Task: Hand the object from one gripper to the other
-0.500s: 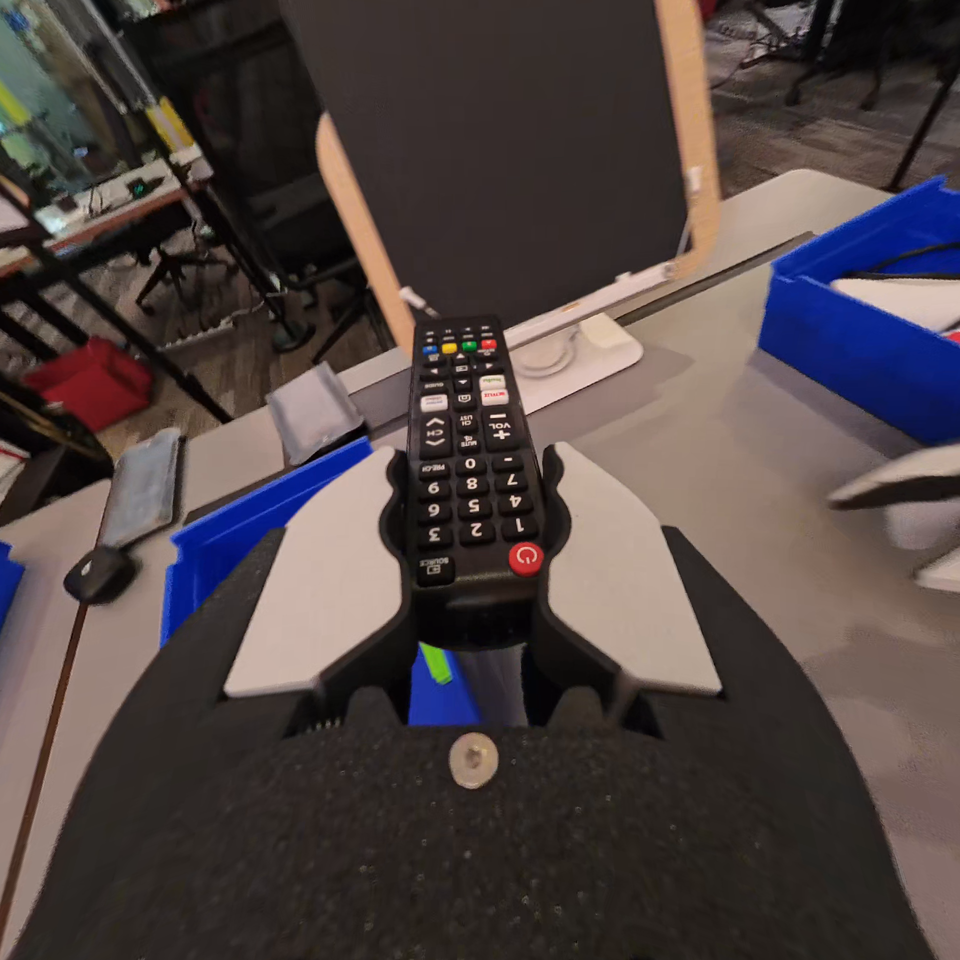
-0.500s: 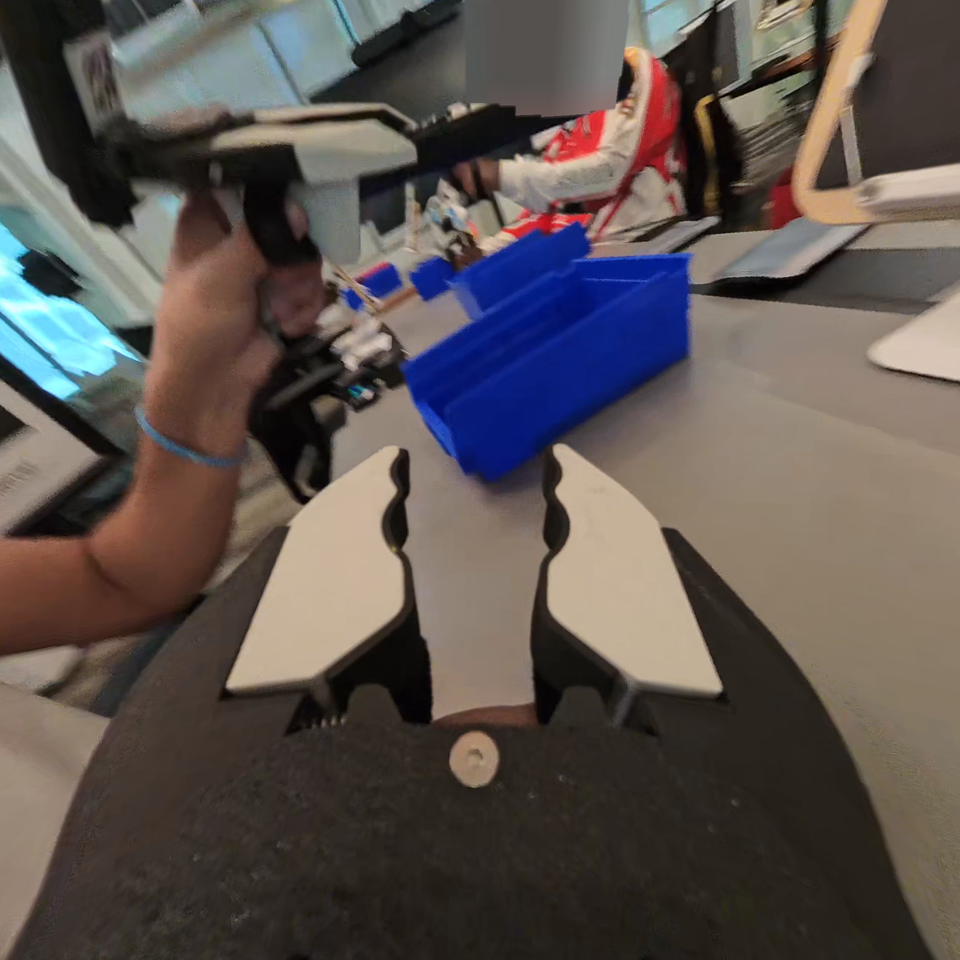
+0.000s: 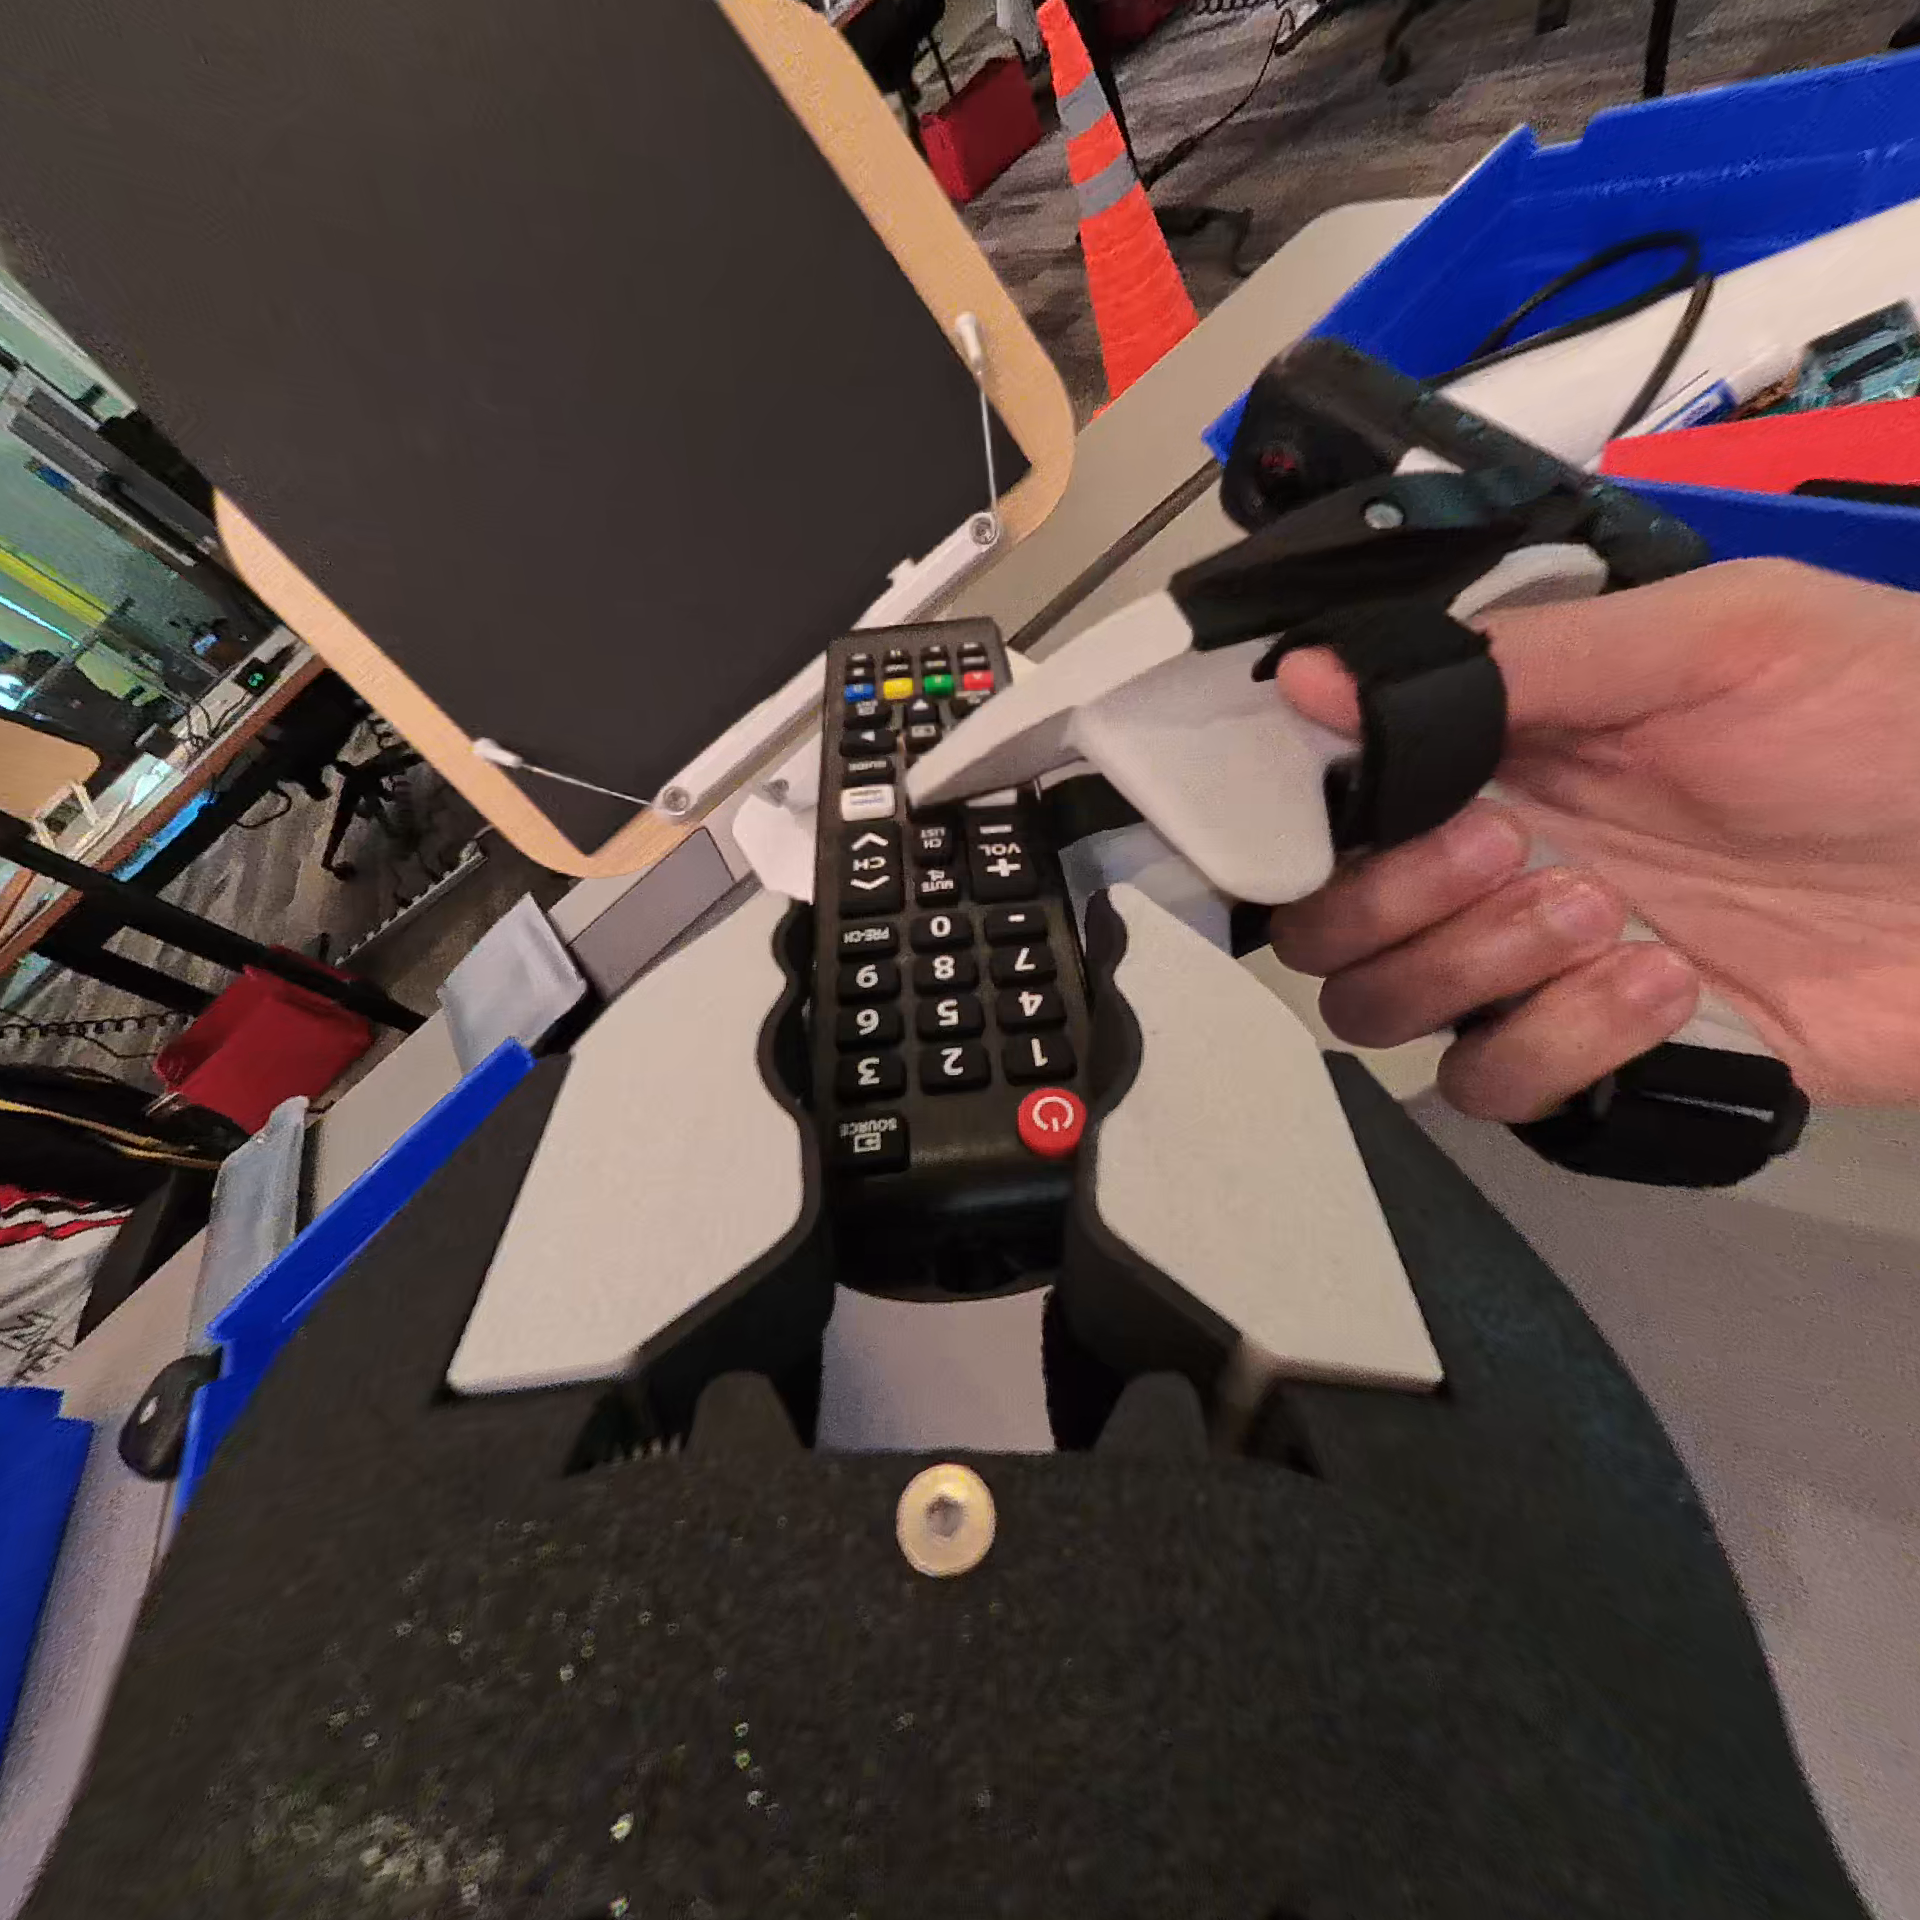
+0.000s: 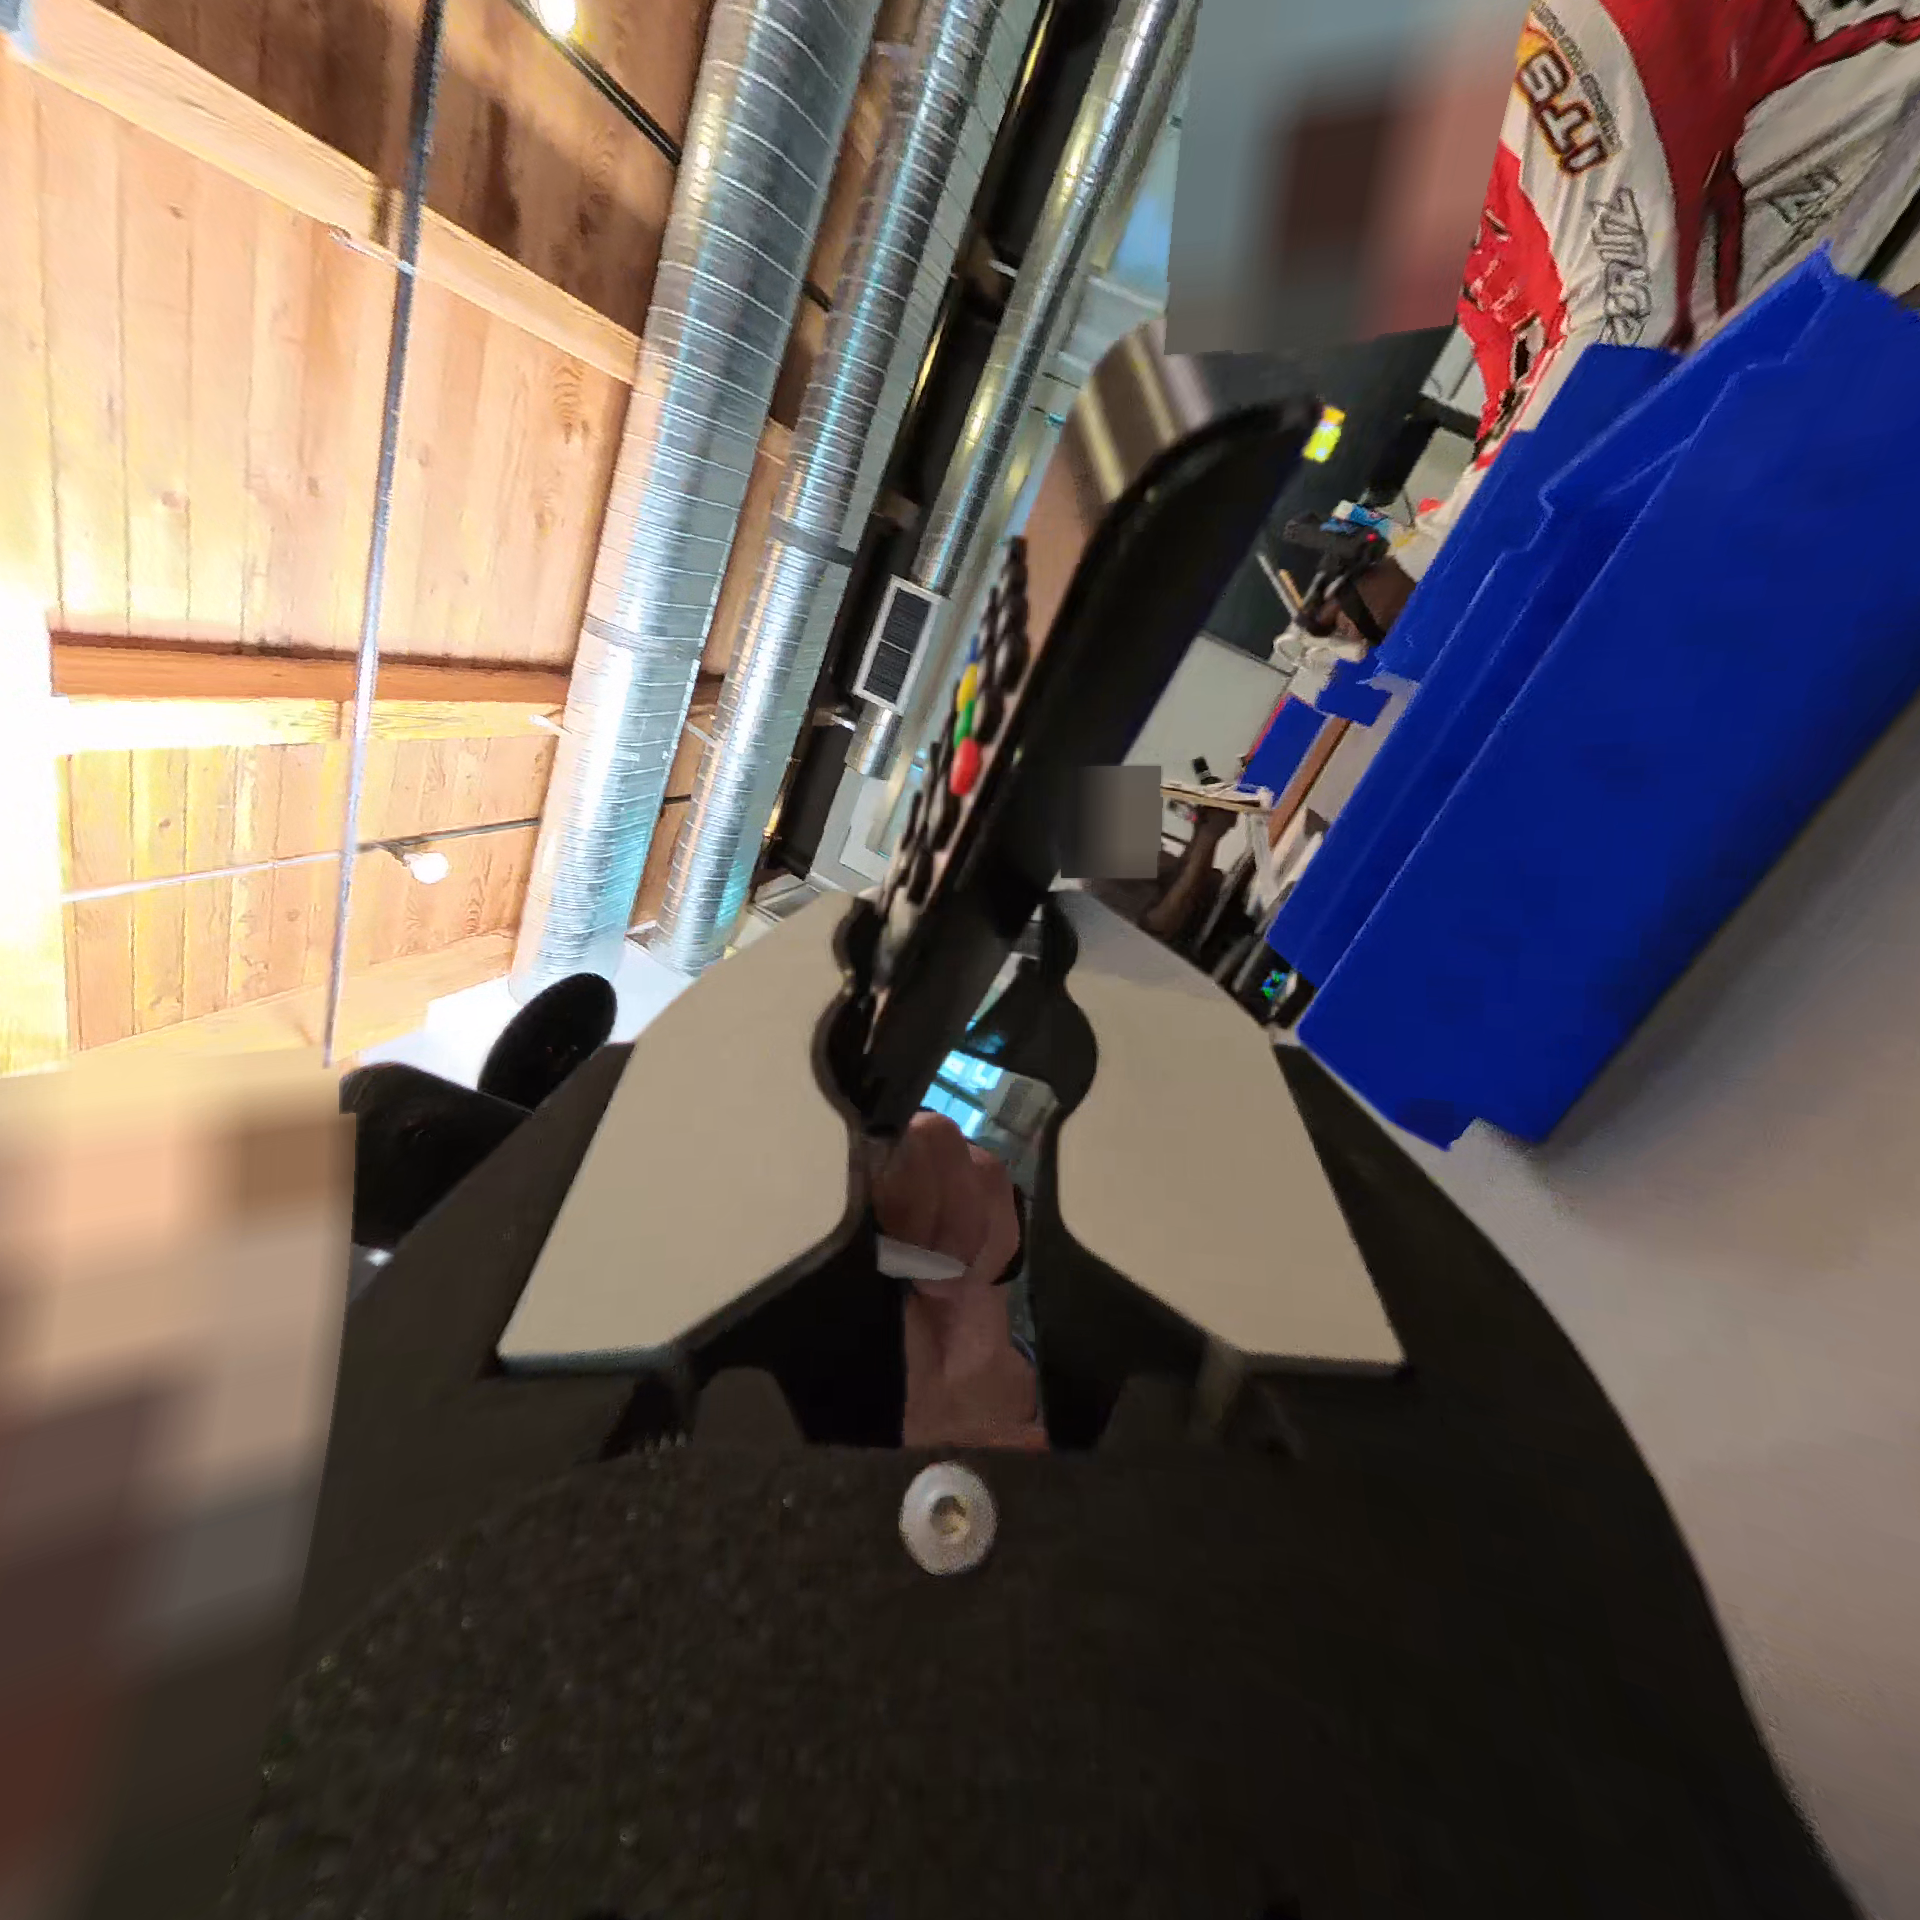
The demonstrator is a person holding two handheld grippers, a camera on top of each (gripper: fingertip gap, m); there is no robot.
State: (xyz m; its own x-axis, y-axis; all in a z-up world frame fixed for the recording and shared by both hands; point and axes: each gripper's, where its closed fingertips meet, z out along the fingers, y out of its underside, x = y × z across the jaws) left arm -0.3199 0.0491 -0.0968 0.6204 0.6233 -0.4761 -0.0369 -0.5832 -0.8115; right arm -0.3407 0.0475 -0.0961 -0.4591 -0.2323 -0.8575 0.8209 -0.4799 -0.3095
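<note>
A black remote (image 3: 940, 997) with coloured buttons lies face up in my left gripper (image 3: 945, 935), which is shut on its power-button end and holds it above the grey table (image 3: 1714, 1299). My right gripper (image 3: 914, 800), held by a hand (image 3: 1662, 810), comes in from the right. One white finger lies over the remote's face and the other under it. In the right wrist view the remote (image 4: 997, 748) stands edge-on between the fingers of my right gripper (image 4: 956, 935). The jaws are still apart, with a gap on the right side.
A black board with a wooden rim (image 3: 520, 364) stands on a white base just behind the remote. Blue bins sit at the right (image 3: 1714, 187) and left (image 3: 343, 1195). An orange cone (image 3: 1117, 208) stands beyond the table. More blue bins (image 4: 1610, 779) and a person in a red and white shirt (image 4: 1662, 156) show in the right wrist view. My left and right fingertips are right by each other.
My right gripper has swung in from the right and turned on its side, so its fingers now straddle the remote's far half. The left gripper has tilted and still holds the remote.
</note>
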